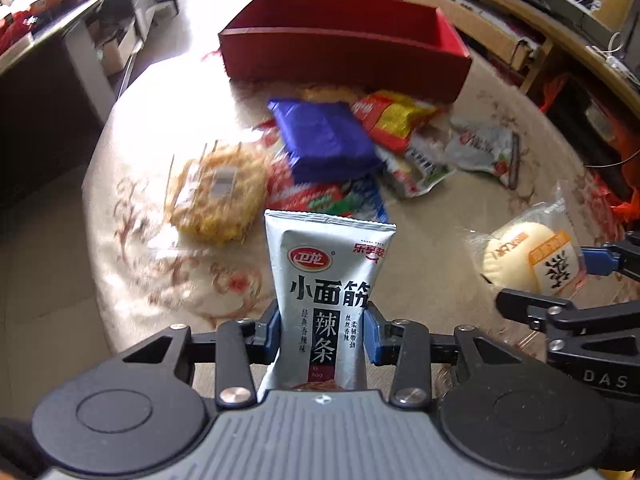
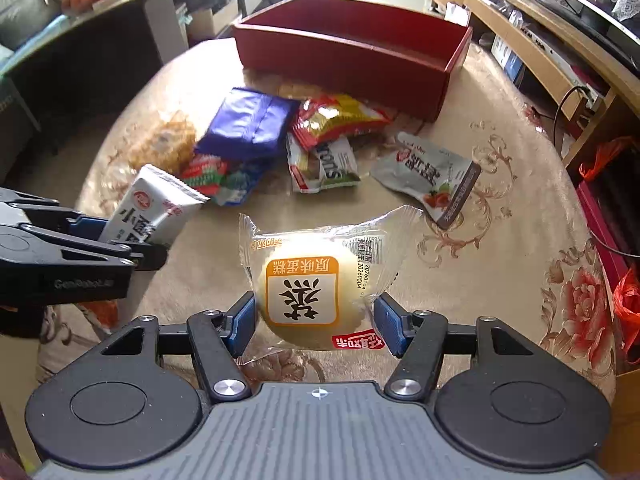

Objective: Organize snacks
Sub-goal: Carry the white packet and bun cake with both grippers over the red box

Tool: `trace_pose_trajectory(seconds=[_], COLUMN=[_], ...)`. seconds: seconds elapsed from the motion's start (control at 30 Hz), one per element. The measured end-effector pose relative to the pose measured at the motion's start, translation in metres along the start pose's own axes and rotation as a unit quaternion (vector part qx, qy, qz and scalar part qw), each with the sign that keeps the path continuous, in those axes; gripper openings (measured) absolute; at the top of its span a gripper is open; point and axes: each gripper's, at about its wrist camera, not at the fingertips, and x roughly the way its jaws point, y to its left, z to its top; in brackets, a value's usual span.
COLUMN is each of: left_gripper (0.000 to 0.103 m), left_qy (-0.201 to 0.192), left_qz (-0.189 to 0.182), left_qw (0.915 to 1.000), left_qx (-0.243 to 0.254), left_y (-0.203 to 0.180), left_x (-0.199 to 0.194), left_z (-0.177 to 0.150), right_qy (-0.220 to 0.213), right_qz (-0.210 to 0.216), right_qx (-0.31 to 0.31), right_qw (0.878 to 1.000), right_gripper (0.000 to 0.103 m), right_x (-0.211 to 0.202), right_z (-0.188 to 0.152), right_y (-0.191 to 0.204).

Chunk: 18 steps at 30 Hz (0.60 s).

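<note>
Above the carpeted table, the left gripper is pinching a white spicy-strip packet lengthwise forward, while the right gripper is clamping a wrapped round cake.

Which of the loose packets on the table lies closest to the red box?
The red-and-yellow packet, lying just before the red box's front wall beside the blue packet; the grey pouch lies farther out, and both grippers' snacks are lifted.
</note>
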Motion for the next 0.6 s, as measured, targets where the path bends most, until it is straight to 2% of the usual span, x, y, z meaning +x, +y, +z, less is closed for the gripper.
trace_pose_trajectory(seconds=[0.33, 0.6], left_gripper=[0.036, 0.036], left_qy=[-0.03, -0.065], left_qz=[-0.047, -0.05], left_qw=[0.9984, 0.9966], left_qx=[-0.01, -0.011], left_y=[-0.004, -0.005], left_x=[-0.004, -0.007], left_z=[0.048, 0.094], right_qy=[-0.023, -0.056], right_qz=[-0.007, -0.013], right_qx=[0.033, 0.074], right_qw=[0.999, 0.996], right_gripper=[0.069, 0.069], right_x=[0.002, 0.001], right_z=[0.029, 0.065], right_y=[-0.007, -0.025])
